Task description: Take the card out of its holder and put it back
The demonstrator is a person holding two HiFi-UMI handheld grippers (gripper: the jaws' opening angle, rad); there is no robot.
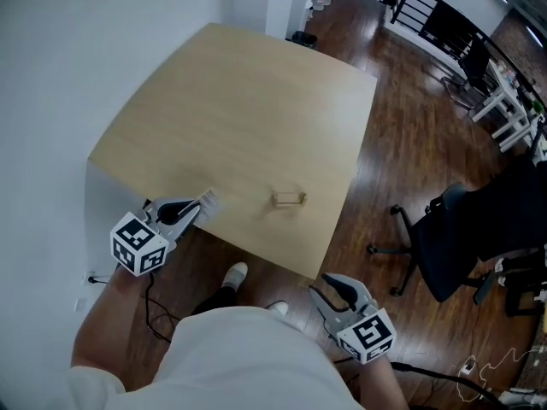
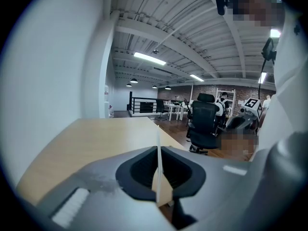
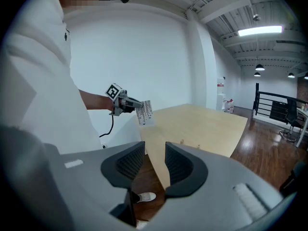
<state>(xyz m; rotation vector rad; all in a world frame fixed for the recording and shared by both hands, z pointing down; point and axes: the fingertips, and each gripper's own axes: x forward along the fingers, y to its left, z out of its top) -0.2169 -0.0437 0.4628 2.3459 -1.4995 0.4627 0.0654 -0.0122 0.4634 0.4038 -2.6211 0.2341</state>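
Step in hand: the card (image 1: 208, 200) is judged to be out of its holder (image 1: 289, 199) and due to be carried back and slotted in.
Left tongs (image 1: 195, 209): closed on the card, which is pinched by its lower part and seen edge-on between the jaws in the left gripper view.
Right tongs (image 1: 332, 290): open, with nothing between the jaws; held at the lower right of the head view, off the worktop (image 1: 248, 109).
Card: held at the lower left of the head view, over the near left edge of the worktop.
Holder: a small wooden piece at the lower centre of the head view, near the worktop's front edge and well apart from the card; no card is seen in it, and its slot is too small to be made out.
Doing it well: the card should be kept upright, lined up with the slot and lowered straight.
Risk: the holder looks light and is not steadied, so it may be pushed or tipped.
Around: an office chair (image 1: 449, 237) at the right, a shoe (image 1: 236, 272) below the front edge.
In the way: nothing is seen between card and holder.
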